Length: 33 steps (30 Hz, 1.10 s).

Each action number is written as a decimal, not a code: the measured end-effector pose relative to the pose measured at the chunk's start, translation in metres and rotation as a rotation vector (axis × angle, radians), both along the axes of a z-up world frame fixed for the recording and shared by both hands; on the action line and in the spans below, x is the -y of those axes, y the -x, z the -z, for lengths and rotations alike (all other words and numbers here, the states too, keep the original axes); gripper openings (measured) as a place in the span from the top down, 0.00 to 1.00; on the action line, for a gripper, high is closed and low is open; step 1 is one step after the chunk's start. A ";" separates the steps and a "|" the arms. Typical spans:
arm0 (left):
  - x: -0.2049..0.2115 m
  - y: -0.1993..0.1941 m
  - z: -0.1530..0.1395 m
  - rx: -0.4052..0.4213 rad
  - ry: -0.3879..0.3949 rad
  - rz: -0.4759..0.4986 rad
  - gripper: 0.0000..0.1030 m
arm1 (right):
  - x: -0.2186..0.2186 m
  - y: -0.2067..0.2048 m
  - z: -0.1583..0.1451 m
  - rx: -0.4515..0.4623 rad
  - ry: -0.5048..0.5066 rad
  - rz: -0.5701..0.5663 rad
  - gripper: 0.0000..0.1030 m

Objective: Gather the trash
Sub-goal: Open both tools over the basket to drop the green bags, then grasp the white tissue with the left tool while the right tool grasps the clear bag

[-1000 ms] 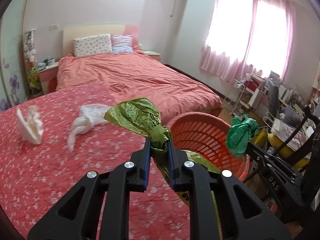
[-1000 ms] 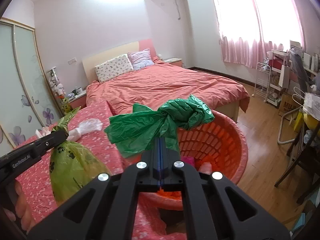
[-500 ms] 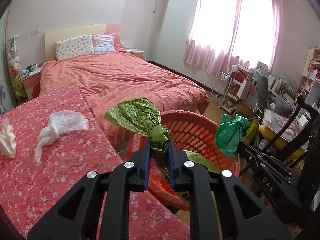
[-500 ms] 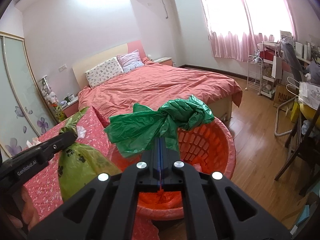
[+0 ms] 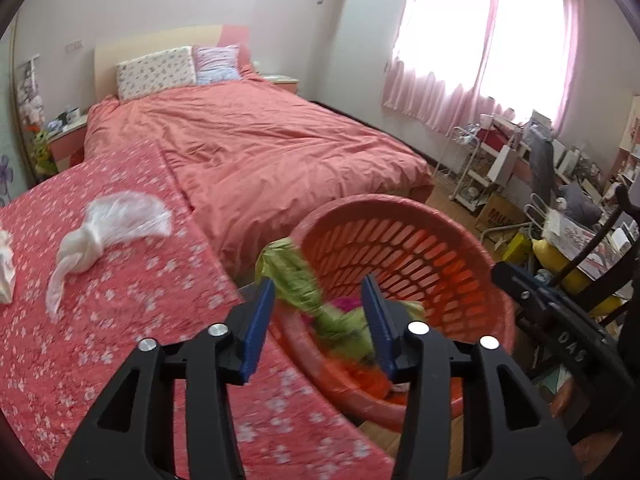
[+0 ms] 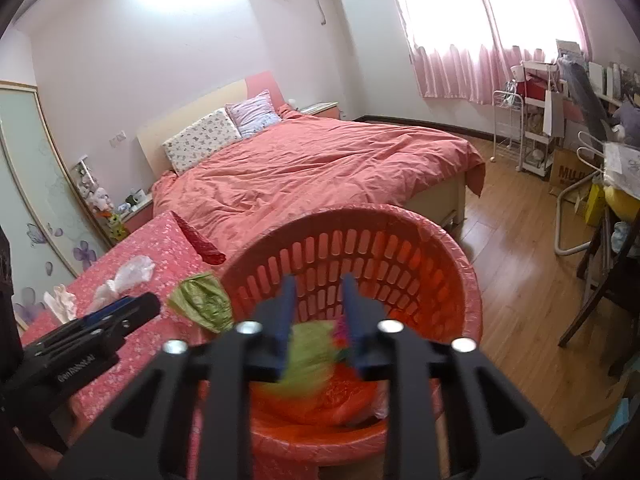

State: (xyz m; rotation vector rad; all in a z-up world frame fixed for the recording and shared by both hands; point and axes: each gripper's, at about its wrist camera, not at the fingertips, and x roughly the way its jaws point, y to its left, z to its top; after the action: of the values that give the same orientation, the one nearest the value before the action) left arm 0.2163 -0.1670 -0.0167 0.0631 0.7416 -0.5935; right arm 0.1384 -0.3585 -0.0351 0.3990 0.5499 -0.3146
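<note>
Both claws gape wide with nothing held: left gripper [image 5: 318,312] and right gripper [image 6: 318,308]. The olive bag [image 5: 296,276], blurred, lies lengthwise from upper left to lower right across the red basket's [image 5: 472,248] near rim.

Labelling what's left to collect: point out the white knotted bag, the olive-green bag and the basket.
white knotted bag [image 5: 82,250], left wrist view, its knot
olive-green bag [image 5: 298,276], left wrist view, blurred upper part
basket [image 6: 474,304], right wrist view, right rim
</note>
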 end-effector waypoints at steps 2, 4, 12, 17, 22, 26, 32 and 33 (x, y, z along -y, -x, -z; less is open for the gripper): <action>-0.012 0.000 0.002 0.002 -0.010 -0.028 0.45 | -0.004 0.002 0.000 -0.001 0.032 0.009 0.52; -0.026 -0.001 0.002 0.013 -0.027 -0.059 0.41 | -0.008 0.002 -0.002 -0.001 0.056 0.010 0.43; -0.110 -0.022 0.000 0.013 -0.060 -0.282 0.20 | -0.028 -0.002 -0.007 -0.002 0.102 -0.020 0.29; -0.162 -0.034 -0.006 0.058 -0.129 -0.428 0.19 | -0.050 -0.007 -0.013 0.002 0.153 -0.049 0.21; -0.229 -0.061 -0.012 0.052 -0.110 -0.631 0.19 | -0.076 -0.015 -0.017 0.011 0.210 -0.086 0.17; -0.267 -0.087 -0.014 0.018 -0.052 -0.721 0.21 | -0.088 -0.024 -0.016 0.005 0.209 -0.117 0.17; -0.272 -0.115 -0.011 -0.017 -0.077 -0.727 0.34 | -0.109 -0.040 -0.011 -0.016 0.215 -0.168 0.17; -0.271 -0.120 -0.008 -0.029 -0.095 -0.724 0.41 | -0.111 -0.042 -0.010 -0.017 0.217 -0.174 0.17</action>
State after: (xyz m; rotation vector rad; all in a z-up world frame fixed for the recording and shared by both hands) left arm 0.3367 0.1040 -0.0084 -0.1249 0.7587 0.1315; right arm 0.1802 -0.2475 -0.0247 0.1378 0.5573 -0.2070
